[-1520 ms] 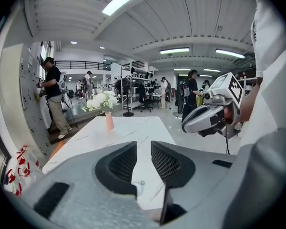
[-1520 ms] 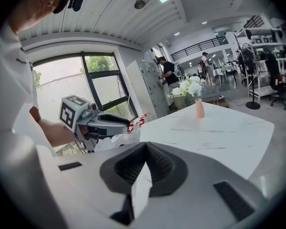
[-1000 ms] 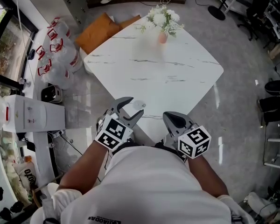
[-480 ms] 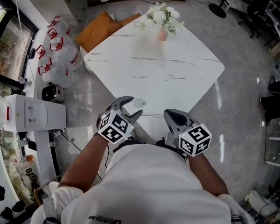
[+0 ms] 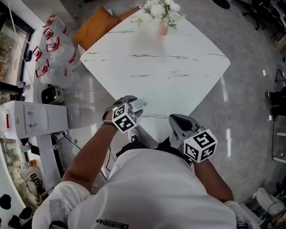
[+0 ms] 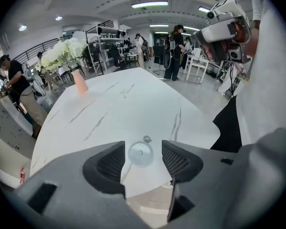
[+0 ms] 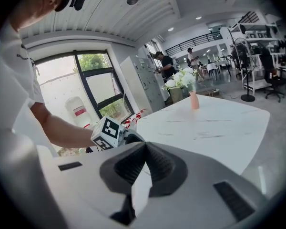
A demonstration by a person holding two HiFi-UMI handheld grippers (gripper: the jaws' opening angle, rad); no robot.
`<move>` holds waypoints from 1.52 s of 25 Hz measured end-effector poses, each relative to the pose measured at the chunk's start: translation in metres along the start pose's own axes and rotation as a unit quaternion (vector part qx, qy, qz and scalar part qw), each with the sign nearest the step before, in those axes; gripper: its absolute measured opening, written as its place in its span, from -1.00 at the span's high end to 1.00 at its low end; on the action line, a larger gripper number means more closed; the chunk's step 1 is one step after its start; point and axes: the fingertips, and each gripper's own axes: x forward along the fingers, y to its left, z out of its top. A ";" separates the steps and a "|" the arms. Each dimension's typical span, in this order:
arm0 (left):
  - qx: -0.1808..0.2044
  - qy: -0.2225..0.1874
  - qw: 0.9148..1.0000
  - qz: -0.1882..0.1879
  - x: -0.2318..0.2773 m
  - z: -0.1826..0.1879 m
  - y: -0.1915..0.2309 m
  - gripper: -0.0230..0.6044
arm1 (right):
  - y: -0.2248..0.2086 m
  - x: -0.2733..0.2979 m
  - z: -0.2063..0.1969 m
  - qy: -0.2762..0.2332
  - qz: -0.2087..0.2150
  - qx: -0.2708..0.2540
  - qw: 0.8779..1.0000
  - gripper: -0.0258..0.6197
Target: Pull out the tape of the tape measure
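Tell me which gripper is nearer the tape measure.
Left. The left gripper is open at the table's near corner, with the tape measure showing between its jaws. The right gripper is shut, farther off to the right, by the table edge.

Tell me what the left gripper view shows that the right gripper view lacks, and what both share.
Only the left gripper view: the white tape measure, ungripped between the open jaws of the left tool. Only the right gripper view: the right tool, shut and empty, and the left tool's marker cube. Both: the white table and the vase of flowers.
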 end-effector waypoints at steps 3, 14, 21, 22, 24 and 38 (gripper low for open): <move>-0.008 0.018 1.000 -0.014 0.015 -0.009 0.003 0.13 | -0.005 0.000 -0.004 0.005 -0.004 0.008 1.000 0.90; -0.030 0.056 0.997 -0.048 0.039 -0.031 0.005 0.14 | -0.019 -0.001 -0.016 0.017 -0.015 0.027 0.999 0.90; -0.020 0.068 0.996 -0.052 0.040 -0.028 0.006 0.21 | -0.021 -0.002 -0.012 0.012 -0.018 0.023 1.000 0.90; -0.019 0.067 0.996 -0.051 0.039 -0.027 0.006 0.21 | -0.022 -0.002 -0.011 0.010 -0.019 0.021 1.000 0.90; -0.019 0.063 0.997 -0.047 0.034 -0.023 0.005 0.22 | -0.022 -0.005 -0.007 0.006 -0.022 0.017 1.000 0.90; 0.002 -0.087 0.995 0.059 -0.089 0.083 0.020 0.22 | -0.030 -0.040 0.074 -0.075 -0.046 -0.049 0.995 0.90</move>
